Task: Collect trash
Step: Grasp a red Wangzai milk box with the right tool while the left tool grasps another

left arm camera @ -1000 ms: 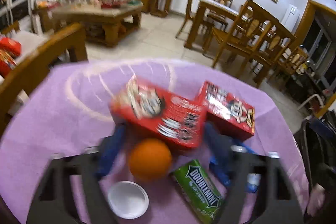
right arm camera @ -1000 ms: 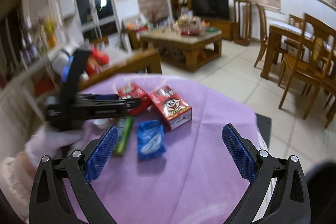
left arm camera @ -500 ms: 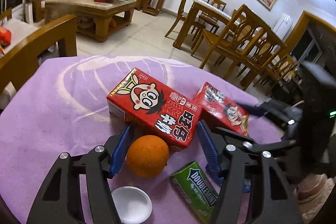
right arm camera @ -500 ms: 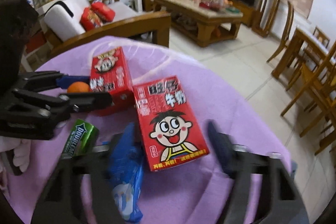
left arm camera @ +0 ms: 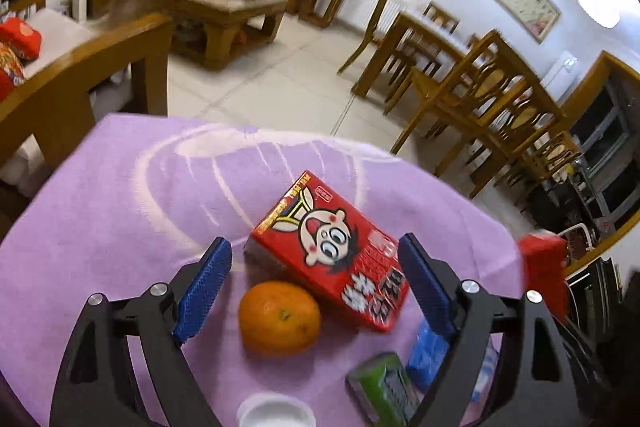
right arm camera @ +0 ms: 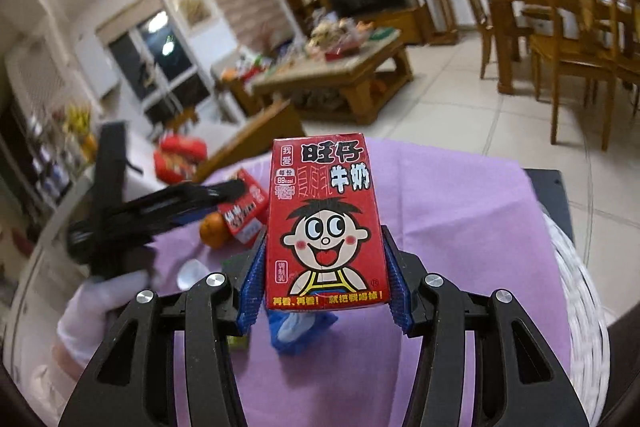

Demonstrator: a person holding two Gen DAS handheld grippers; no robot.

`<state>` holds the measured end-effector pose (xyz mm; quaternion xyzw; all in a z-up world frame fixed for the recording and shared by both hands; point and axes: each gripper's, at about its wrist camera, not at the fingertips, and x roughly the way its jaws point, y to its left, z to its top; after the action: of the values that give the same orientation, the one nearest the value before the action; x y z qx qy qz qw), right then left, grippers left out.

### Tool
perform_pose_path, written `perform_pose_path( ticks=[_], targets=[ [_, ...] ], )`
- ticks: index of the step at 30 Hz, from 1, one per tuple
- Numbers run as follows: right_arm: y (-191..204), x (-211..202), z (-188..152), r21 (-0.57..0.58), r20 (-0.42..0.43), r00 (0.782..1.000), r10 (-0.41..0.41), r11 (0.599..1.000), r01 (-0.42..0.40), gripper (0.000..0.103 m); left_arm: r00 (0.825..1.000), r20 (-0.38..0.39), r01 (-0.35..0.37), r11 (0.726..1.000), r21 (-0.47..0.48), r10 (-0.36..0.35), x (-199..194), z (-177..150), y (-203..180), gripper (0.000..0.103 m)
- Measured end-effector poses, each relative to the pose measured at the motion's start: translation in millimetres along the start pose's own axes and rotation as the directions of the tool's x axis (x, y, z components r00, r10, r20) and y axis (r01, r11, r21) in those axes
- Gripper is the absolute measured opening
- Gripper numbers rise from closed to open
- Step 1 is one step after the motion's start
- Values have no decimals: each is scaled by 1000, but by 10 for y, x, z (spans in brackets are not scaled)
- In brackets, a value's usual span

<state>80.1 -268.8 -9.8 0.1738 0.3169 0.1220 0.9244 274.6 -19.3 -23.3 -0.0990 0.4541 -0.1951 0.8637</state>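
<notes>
- Purple cloth [left arm camera: 120, 211] carries an orange [left arm camera: 280, 317], a green pack [left arm camera: 382, 389], a blue wrapper [left arm camera: 426, 359] and a white lid [left arm camera: 276, 411], all close under the left gripper [left arm camera: 314, 287].
- Left gripper is spread wide, holding nothing; a red carton [left arm camera: 334, 249] lies flat between its fingertips, long axis running diagonally away to the left.
- Right gripper [right arm camera: 324, 279] clamps a second carton [right arm camera: 324, 223] upright, lifted off the cloth.
- Bare cloth lies beyond the cartons, toward the far edge.
</notes>
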Motion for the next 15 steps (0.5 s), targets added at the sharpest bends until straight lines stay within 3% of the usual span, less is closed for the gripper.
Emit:
perform_pose_path(
  ticks=[5, 9, 12, 15],
  targets=[
    [151, -120, -136, -92, 30, 999, -28, 995, 31, 51, 997, -52, -59, 998, 17, 60, 176, 112, -181, 90],
    [183, -56, -163, -118, 6, 999, -42, 992, 43, 51, 991, -73, -103, 989, 106, 111, 285, 85, -370, 89],
    [137, -38, -137, -100, 20, 998, -55, 993, 57, 51, 993, -76, -80, 982, 173, 95, 302, 8, -521, 83],
    [65, -118, -115, -72, 52, 996, -74, 994, 78, 51, 996, -63, -52, 974, 219, 67, 261, -82, -649, 68]
  ],
)
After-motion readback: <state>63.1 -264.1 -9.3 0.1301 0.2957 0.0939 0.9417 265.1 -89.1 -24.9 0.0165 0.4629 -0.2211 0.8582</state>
